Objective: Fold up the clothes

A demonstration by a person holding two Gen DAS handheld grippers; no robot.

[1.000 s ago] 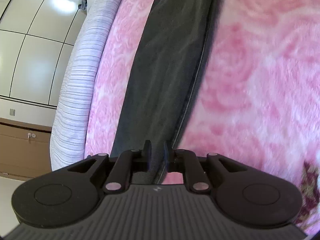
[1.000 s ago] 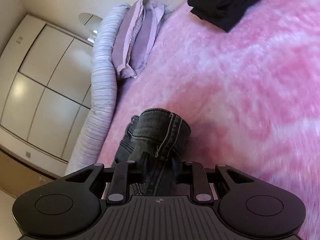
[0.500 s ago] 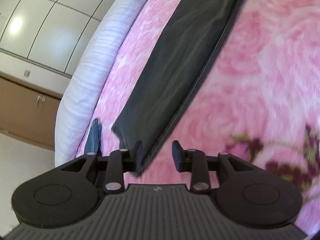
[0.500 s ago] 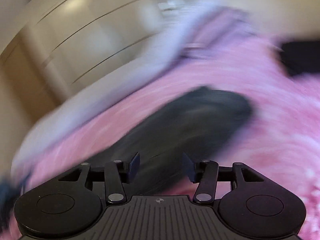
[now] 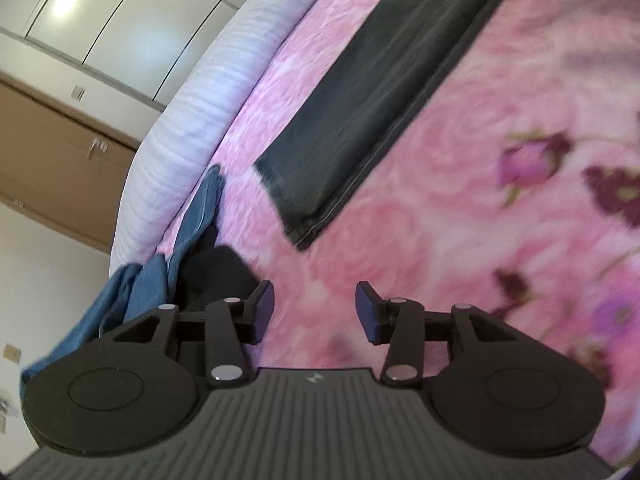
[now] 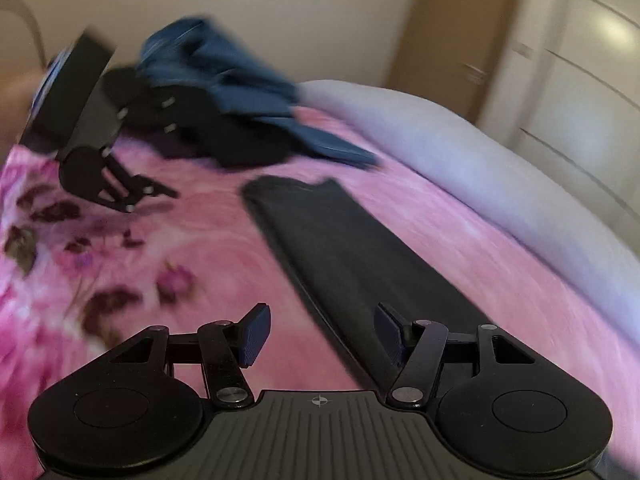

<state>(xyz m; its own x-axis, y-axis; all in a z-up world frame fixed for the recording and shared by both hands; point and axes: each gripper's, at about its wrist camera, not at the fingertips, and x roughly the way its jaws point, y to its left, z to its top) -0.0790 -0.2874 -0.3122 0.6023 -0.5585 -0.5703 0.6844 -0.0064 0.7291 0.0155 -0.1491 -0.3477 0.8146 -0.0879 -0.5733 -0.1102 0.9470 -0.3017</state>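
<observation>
Left gripper (image 5: 315, 308) no longer clamped on the dark jeans (image 5: 372, 92): fingers (image 5: 262, 310) now spread wide, pulled back clear of the hem, over the pink blanket (image 5: 460, 208). Right gripper (image 6: 320, 338) likewise released from the waistband, fingers apart, turned to face along the flattened leg toward a blue garment (image 6: 240, 76).

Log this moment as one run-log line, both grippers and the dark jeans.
left gripper: open, empty | right gripper: open, empty | dark jeans: folded lengthwise, flat on pink blanket
</observation>
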